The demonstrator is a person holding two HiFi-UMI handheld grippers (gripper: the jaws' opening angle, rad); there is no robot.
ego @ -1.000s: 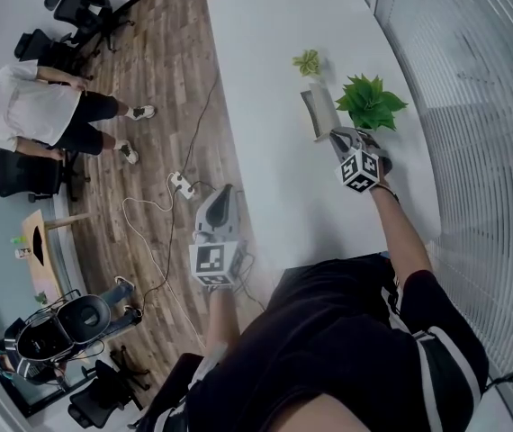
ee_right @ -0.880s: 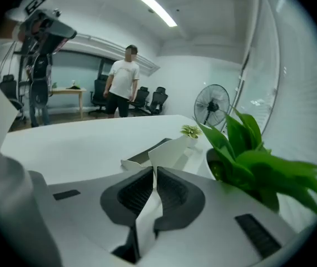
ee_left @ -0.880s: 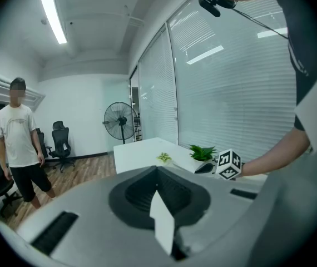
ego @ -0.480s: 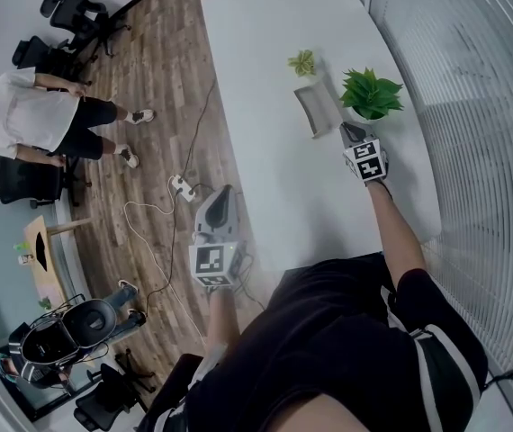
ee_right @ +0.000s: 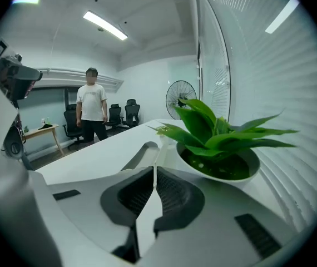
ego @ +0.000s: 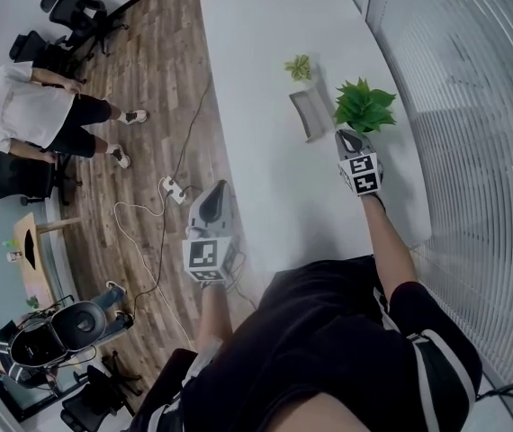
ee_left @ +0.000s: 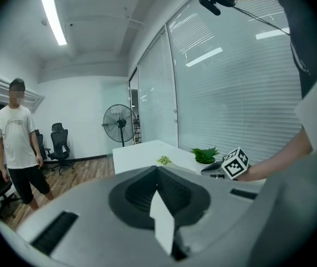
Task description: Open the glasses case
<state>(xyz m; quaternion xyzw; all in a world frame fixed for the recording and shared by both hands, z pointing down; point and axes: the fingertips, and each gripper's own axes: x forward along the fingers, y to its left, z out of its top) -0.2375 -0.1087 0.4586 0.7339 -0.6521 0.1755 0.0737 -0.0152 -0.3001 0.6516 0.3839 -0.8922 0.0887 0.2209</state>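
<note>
The grey glasses case (ego: pixel 311 113) lies closed on the white table (ego: pixel 265 52), between a small plant (ego: pixel 299 66) and a larger potted plant (ego: pixel 363 106). My right gripper (ego: pixel 346 136) hovers just right of the case's near end, close to the larger plant, its jaws shut on nothing. From the right gripper view (ee_right: pixel 155 168), the case (ee_right: pixel 142 153) lies ahead to the left and the potted plant (ee_right: pixel 217 143) to the right. My left gripper (ego: pixel 217 187) hangs off the table's left edge over the floor, also shut and empty (ee_left: pixel 157 170).
A person (ego: pixel 31 106) stands on the wooden floor at the left near office chairs (ego: pixel 76 3). A power strip with cables (ego: pixel 174 190) lies on the floor by the table. Window blinds (ego: pixel 472 106) run along the table's right side. A standing fan (ee_left: pixel 118 121) is at the far end.
The head view has shifted slightly. My right gripper stays beside the case's near end with only small movement. The left gripper has barely moved.
</note>
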